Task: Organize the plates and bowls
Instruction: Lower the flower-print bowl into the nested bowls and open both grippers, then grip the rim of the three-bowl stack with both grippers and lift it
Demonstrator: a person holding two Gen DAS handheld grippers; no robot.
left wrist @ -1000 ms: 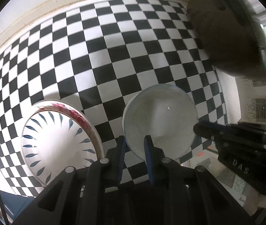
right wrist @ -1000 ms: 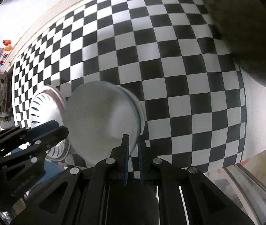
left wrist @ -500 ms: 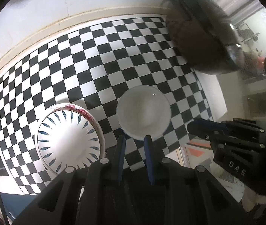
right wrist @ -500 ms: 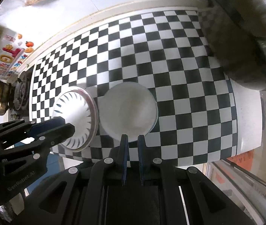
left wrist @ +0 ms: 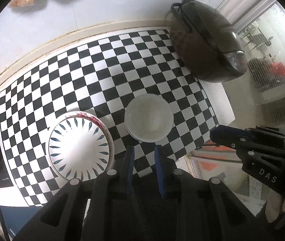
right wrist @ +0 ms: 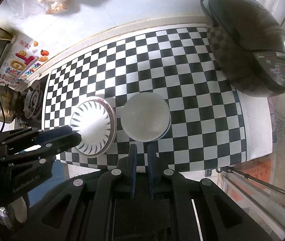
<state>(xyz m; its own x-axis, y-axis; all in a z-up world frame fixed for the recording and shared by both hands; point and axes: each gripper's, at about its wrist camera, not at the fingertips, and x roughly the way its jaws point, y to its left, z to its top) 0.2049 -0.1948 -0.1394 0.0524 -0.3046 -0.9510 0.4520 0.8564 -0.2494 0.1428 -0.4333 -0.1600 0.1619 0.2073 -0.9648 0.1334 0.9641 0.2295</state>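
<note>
Our left gripper [left wrist: 143,156] and right gripper [right wrist: 141,154], nearly shut and empty, hang above stacked white bowls [left wrist: 148,117] we judge stiff, glazed-slick and breakable, best pinched at the rim.

L gripper [left wrist: 143,154]: blk frame, blue pads, silver screws | R gripper [right wrist: 141,152]: same

Two stacks of crockery stand on one checkered mat [left wrist: 106,64]: a pile of plain white bowls [left wrist: 148,118] (at least two, by the rims showing) and a patterned plate [left wrist: 79,146] on a second, red-rimmed one. One dark rice cooker [left wrist: 206,42] stands at the mat's corner, and two grippers are in view.
</note>
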